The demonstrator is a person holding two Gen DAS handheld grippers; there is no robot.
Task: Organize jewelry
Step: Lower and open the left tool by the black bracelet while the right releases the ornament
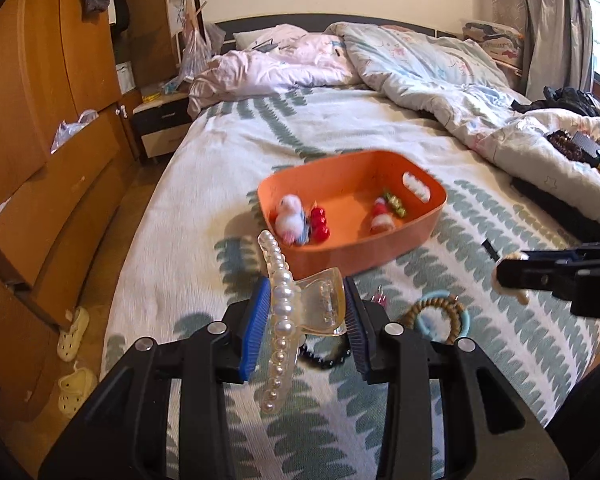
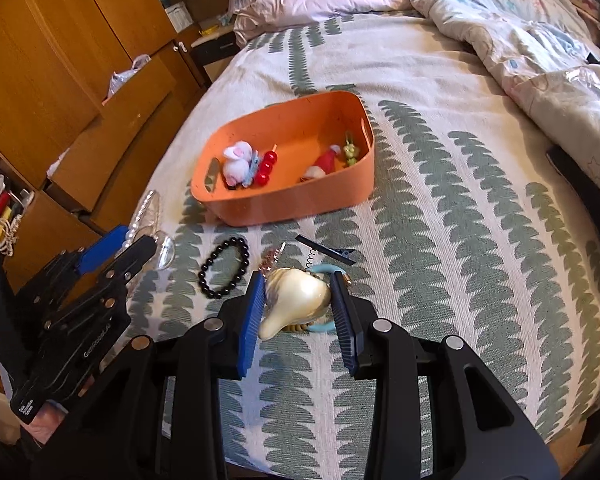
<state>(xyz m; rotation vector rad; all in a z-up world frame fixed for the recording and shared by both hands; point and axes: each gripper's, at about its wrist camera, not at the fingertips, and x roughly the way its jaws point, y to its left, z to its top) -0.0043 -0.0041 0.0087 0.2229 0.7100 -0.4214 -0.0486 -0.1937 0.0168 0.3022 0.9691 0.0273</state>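
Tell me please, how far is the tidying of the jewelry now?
Partly done. Several small hair ornaments already lie in the orange basket. The left gripper holds a pearl hair claw; the right gripper holds a cream shell-shaped piece. A black bead bracelet and dark clip remain on the bed.

1. The left gripper point(image 1: 306, 316) fills the bottom centre of its own view, its blue pads point(image 1: 255, 326) clamped on a pearl hair claw point(image 1: 288, 312).
2. The right gripper point(image 2: 298, 306) sits bottom centre of its own view, its pads pressed against a cream shell piece point(image 2: 296, 300).
3. Each gripper shows at the other view's side edge.
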